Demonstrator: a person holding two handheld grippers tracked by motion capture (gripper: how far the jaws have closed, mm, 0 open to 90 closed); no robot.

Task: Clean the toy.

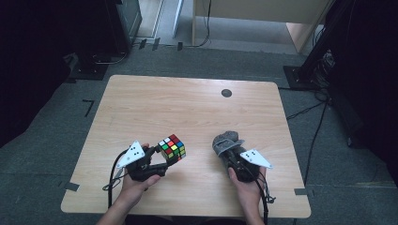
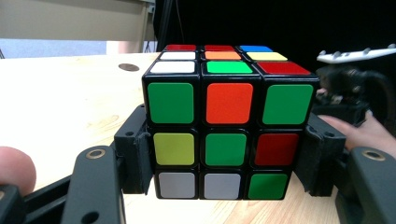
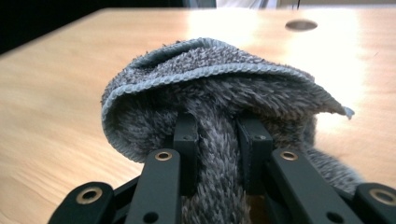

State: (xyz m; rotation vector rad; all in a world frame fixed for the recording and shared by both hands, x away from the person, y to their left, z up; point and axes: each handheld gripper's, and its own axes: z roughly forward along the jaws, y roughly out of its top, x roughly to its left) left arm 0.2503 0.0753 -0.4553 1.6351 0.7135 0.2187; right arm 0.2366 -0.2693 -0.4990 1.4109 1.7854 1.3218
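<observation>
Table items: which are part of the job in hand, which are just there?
In the job:
- puzzle cube, clamped in the left gripper
- grey cloth, pinched in the right gripper

Just there:
- round dark cap set in the table top
- cabinet on the floor beyond

The grey cloth [image 3: 219, 107] hides the right claw's [image 3: 217, 140] tips and runs off frame.
</observation>
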